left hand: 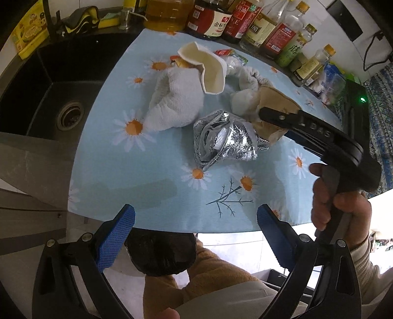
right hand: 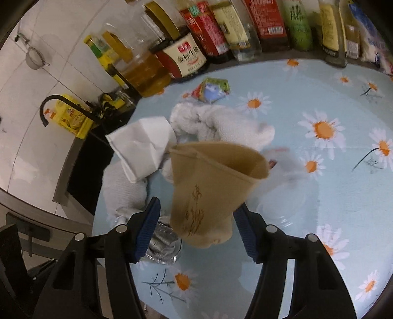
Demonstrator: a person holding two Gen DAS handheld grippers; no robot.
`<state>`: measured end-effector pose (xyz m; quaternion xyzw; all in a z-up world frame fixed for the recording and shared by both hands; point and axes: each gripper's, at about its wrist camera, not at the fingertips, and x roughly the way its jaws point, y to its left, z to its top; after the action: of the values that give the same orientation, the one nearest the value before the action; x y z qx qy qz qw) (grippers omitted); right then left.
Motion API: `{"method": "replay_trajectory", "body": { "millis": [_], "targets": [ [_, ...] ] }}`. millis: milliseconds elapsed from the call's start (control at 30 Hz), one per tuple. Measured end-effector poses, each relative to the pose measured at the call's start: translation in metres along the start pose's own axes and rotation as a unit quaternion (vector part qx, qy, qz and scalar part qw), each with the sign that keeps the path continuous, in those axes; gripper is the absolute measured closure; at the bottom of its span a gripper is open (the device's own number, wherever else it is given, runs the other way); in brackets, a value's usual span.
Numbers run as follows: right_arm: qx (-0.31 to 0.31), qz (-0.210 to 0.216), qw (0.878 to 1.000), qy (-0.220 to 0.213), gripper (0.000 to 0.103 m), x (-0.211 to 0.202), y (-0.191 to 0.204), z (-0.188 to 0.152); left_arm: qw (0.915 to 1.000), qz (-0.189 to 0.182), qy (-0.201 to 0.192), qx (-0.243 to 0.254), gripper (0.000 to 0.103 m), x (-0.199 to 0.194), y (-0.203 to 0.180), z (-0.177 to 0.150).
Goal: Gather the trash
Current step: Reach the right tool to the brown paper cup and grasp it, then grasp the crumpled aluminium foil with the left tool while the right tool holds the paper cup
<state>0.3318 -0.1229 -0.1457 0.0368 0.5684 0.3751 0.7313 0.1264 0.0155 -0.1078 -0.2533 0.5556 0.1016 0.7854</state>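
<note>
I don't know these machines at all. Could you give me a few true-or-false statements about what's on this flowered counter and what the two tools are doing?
1. The right gripper has a brown paper cup between its jaws. True.
2. The left gripper holds the foil. False: its jaws are open and empty, at the counter's near edge.
3. A sink lies beside the flowered cloth. True.
4. The bottles stand along the near edge. False: they line the far edge.
5. A white towel lies on the cloth. True.
</note>
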Motion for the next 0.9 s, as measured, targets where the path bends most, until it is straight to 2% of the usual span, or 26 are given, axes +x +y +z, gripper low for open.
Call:
{"method": "replay_trajectory", "body": {
  "millis": [100,267,467,600,700,900],
  "targets": [
    [-0.001,-0.002,1.0,0.0,0.054,0.004,0.0,0.001,0.9999,-0.009,-0.007,0.002,0.007,-0.001,-0.003,0.003],
    [0.009,0.026,1.0,-0.001,0.055,-0.007,-0.004,0.002,0.9998,-0.015,-0.016,0.005,0.007,0.001,-0.009,0.01],
    [-0.011,0.07,0.997,-0.042,0.055,-0.056,0.008,0.012,0.9995,-0.02,-0.017,0.015,0.007,0.008,-0.019,0.022],
    [-0.02,0.062,0.995,-0.069,0.055,-0.08,0.003,0.018,0.9998,-0.013,-0.011,0.012,0.007,0.021,-0.028,0.032],
    [-0.011,0.061,0.996,-0.072,0.055,-0.088,-0.009,0.02,0.9997,-0.02,0.007,0.007,0.007,0.036,-0.035,0.039],
    [-0.013,0.053,0.996,-0.066,0.055,-0.094,-0.024,0.02,0.9996,0.02,0.019,0.005,0.007,0.057,-0.05,0.053]
  ]
}}
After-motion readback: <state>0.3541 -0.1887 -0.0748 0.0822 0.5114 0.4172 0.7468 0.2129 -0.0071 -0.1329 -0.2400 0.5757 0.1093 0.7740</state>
